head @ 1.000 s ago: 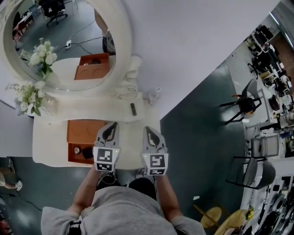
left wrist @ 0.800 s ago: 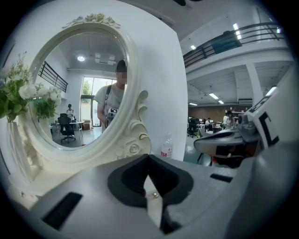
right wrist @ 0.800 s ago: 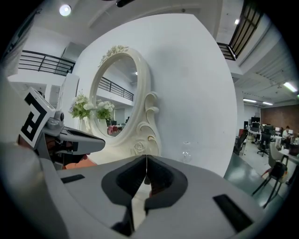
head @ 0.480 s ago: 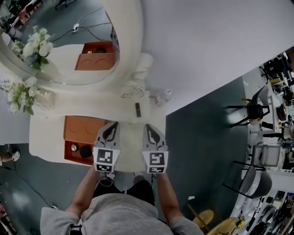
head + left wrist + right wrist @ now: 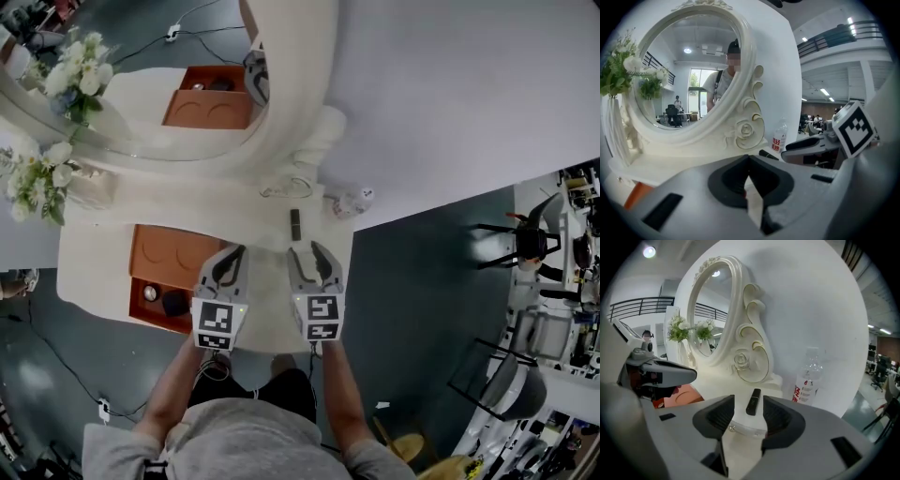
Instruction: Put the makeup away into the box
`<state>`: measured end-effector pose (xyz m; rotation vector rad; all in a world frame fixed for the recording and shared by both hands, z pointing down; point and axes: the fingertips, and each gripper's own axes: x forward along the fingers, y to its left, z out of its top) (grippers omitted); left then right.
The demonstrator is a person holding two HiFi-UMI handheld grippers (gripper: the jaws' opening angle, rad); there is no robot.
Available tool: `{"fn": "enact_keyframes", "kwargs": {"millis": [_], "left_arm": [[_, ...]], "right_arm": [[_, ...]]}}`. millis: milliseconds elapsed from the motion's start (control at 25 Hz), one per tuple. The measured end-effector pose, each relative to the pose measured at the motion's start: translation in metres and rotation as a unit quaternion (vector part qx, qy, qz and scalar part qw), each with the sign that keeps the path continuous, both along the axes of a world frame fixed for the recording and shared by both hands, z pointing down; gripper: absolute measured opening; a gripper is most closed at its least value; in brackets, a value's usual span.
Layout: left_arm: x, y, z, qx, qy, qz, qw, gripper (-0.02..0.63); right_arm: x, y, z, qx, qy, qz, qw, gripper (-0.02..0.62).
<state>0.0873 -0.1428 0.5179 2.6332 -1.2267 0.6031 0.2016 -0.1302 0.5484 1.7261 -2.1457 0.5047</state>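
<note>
A short black makeup stick lies on the white dressing table, near the mirror's foot. My right gripper hovers just short of it. Its jaws have just been opening and now stand open with nothing between them. In the right gripper view the stick lies ahead, in line with the gap. My left gripper is shut and empty beside the orange box. The box's lower compartment holds a small round silver item and a dark item.
A large oval mirror in an ornate white frame stands at the table's back. A clear water bottle is to the right of the stick, and white flowers at the left. The table's right edge drops to dark floor.
The right gripper's jaws, shut in both earlier frames, now stand apart. Both grippers have come closer to the black stick, and the head view has shifted.
</note>
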Motion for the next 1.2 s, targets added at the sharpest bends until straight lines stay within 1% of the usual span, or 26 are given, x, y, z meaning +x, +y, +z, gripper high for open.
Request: {"fn": "enact_keyframes", "kwargs": {"millis": [80,120,480,560,680,800,1040,1200], "left_arm": [[-0.003,-0.001,0.004,-0.004,-0.001,-0.006,1.0000,0.003],[-0.005,-0.001,0.006,-0.005,-0.001,-0.009,0.9999,0.003],[-0.020,0.000,0.017,-0.018,-0.002,-0.031,0.9994,0.003],[-0.022,0.000,0.019,-0.020,-0.002,-0.035,0.9992,0.003],[-0.024,0.000,0.020,-0.021,-0.002,-0.039,0.9990,0.003],[-0.027,0.001,0.020,-0.020,-0.003,-0.042,0.9989,0.003],[-0.038,0.003,0.021,-0.023,-0.005,-0.051,0.9984,0.003],[-0.044,0.002,0.015,-0.016,-0.001,-0.057,0.9982,0.003]], "right_arm": [[-0.001,-0.005,0.011,-0.011,0.004,-0.001,1.000,0.206],[-0.003,-0.009,0.013,-0.013,0.003,-0.003,1.000,0.209],[-0.005,-0.022,0.034,-0.048,0.016,-0.008,0.999,0.207],[-0.005,-0.023,0.037,-0.055,0.018,-0.008,0.998,0.187],[-0.003,-0.024,0.041,-0.061,0.021,-0.003,0.998,0.138],[-0.002,-0.026,0.044,-0.064,0.032,0.002,0.997,0.109],[-0.001,-0.026,0.043,-0.059,0.035,0.008,0.998,0.098],[-0.003,-0.026,0.036,-0.050,0.031,0.005,0.998,0.095]]}}
